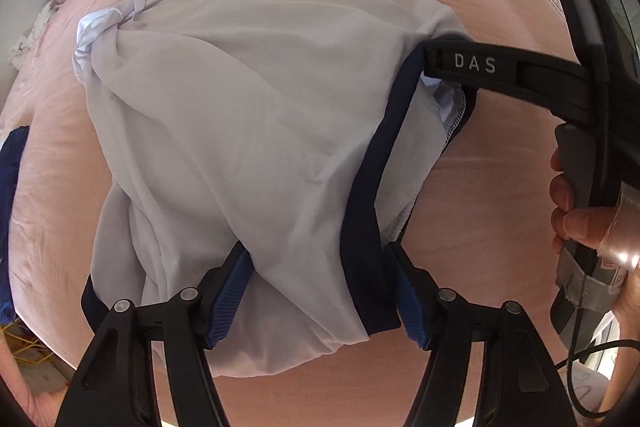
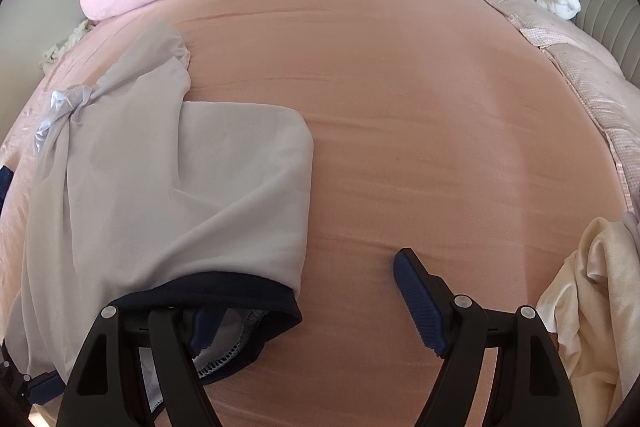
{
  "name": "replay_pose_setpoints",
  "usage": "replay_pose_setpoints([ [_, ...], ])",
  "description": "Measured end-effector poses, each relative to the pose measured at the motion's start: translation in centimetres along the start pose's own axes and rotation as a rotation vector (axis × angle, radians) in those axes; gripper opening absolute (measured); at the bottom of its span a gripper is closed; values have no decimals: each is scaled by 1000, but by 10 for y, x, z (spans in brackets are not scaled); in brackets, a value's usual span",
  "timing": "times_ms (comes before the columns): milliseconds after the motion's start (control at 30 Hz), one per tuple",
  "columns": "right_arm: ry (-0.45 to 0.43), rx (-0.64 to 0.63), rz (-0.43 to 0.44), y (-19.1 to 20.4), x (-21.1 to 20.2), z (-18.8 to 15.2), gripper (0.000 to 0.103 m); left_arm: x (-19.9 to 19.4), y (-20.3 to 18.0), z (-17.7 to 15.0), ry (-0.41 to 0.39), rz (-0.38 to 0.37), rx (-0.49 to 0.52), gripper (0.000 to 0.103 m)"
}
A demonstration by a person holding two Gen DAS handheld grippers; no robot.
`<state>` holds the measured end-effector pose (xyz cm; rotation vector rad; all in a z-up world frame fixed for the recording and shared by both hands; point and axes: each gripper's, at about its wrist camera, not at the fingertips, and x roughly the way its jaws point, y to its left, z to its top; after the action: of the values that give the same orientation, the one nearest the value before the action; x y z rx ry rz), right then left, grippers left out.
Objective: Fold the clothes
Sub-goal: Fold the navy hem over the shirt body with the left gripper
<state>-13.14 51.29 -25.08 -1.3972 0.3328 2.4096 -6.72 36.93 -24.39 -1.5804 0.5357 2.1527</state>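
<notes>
Folding is only starting, I am judging: the grey garment (image 1: 240, 131) is lying crumpled on the pink bed sheet (image 2: 420, 115), its dark navy band (image 1: 364, 211) near me at six o'clock, one sleeve twisted at ten o'clock, no neat fold made yet. I am holding my left gripper (image 1: 320, 291) over it, jaws half spread, with bunched cloth and the band between them; whether the pads are pressing it I cannot tell. I am holding my right gripper (image 2: 304, 311) widely spread, one finger tucked into the band opening, the other over bare sheet, nothing pinched.
</notes>
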Motion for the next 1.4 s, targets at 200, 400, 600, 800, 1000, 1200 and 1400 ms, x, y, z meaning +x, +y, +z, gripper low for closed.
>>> replay_pose_setpoints([
  [200,-27,-38,-14,14,1,0,53,-10,-4,-19,-119,120,136,67],
  [400,-29,-36,-52,24,-2,-4,29,-19,11,-42,-146,183,182,65],
  [600,-34,-43,-75,30,-8,-8,7,-33,39,-46,-174,185,196,58],
  [800,-36,-26,-40,31,-18,-16,6,-40,65,-54,-212,212,144,41],
  [1000,-12,50,-2,22,-22,-30,6,-42,90,-55,-238,247,106,42],
  [1200,-20,58,-61,36,-29,-36,6,-44,100,-53,-277,327,127,44],
  [1400,-54,99,-76,34,-47,-38,21,-49,117,-51,-277,323,89,46],
])
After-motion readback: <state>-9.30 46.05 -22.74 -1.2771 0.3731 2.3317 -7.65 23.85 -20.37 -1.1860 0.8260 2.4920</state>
